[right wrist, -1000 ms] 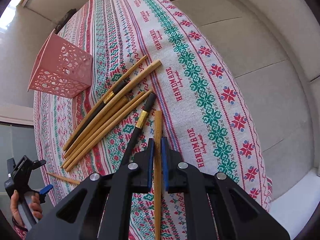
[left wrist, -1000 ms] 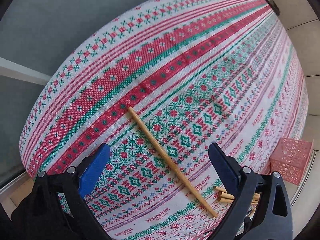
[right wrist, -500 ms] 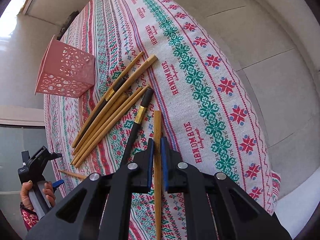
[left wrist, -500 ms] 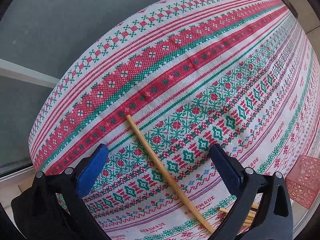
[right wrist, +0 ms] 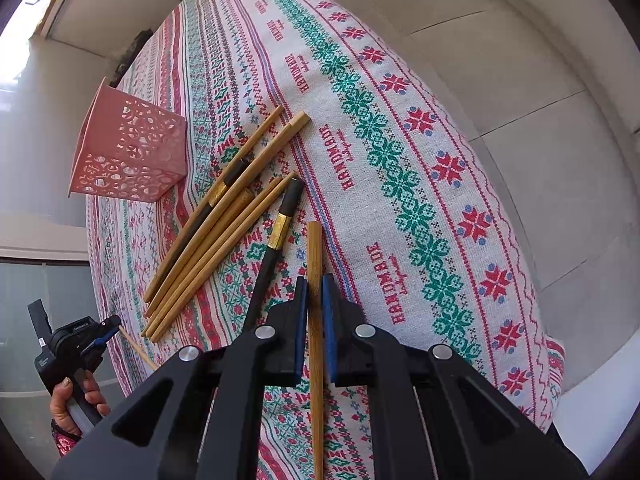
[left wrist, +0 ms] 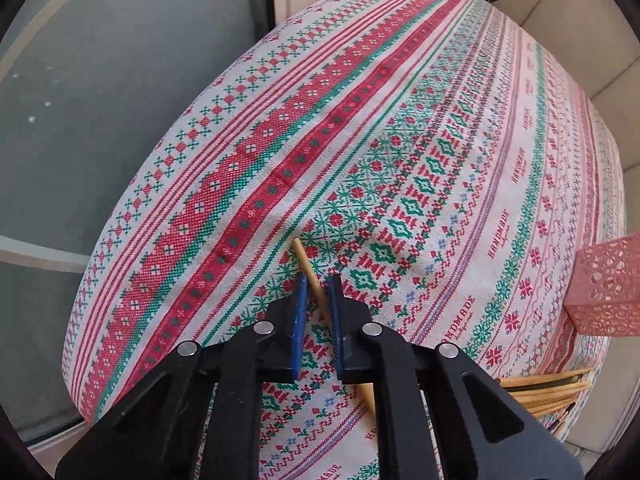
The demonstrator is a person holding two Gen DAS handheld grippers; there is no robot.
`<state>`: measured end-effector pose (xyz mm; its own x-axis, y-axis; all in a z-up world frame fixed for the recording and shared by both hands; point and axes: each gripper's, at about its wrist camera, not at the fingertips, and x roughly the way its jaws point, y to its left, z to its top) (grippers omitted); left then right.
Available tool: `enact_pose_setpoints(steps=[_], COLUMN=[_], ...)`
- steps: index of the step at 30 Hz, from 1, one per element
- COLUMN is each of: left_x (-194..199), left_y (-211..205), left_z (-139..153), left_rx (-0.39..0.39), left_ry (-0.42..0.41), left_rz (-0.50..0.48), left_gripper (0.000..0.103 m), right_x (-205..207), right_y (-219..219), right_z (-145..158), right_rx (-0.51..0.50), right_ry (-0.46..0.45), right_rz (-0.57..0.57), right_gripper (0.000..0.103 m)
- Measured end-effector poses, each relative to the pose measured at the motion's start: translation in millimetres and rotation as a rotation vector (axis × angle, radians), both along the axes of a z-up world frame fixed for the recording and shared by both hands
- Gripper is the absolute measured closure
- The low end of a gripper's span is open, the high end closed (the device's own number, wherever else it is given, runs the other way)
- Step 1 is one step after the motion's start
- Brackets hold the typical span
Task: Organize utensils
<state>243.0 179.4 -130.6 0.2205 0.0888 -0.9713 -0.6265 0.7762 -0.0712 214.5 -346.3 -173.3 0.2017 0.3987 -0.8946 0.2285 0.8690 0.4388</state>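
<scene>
Woven tablecloth [right wrist: 400, 168] reading HANDMADE (mirrored), each gripper [left wrist: 318, 292] [right wrist: 315, 292] clamping a chopstick [left wrist: 310, 272] [right wrist: 315, 248].

Matt wooden chopsticks [right wrist: 224, 236], woven tablecloth [right wrist: 400, 152]

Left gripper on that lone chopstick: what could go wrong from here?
1. The left gripper has its pads close around the lone chopstick near its tip, and the stick crosses them at a slant; most of its length trails behind, so it may pivot or slip on lifting.
2. The right gripper holds a bamboo chopstick beside the black chopstick; lifting could nudge it.
</scene>
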Motion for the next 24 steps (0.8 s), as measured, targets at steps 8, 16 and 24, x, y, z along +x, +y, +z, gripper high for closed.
enact_pose_setpoints(steps=[8, 16, 24], left_x=[-37.0, -65.9, -84.1], left_y=[-7.5, -26.1, -57.6], left_z=[5.9, 61.4, 114.8], left_rx=[-0.115, -0.103, -0.058], left_ry=[-0.188, -0.400, -0.638], left_rz=[-0.143, -0.298, -0.424], left_gripper=[0.099, 0.099, 0.099], right_x=[-2.5, -11.4, -34.6], right_y=[5.5, 14.6, 11.4], right_z=[0.0, 10.0, 61.3], right_rx=[-0.021, -0.014, 0.028], right_ry=[-0.008, -0.051, -0.248], right_rz=[-0.033, -0.027, -0.041], right_gripper=[0.095, 0.095, 0.095])
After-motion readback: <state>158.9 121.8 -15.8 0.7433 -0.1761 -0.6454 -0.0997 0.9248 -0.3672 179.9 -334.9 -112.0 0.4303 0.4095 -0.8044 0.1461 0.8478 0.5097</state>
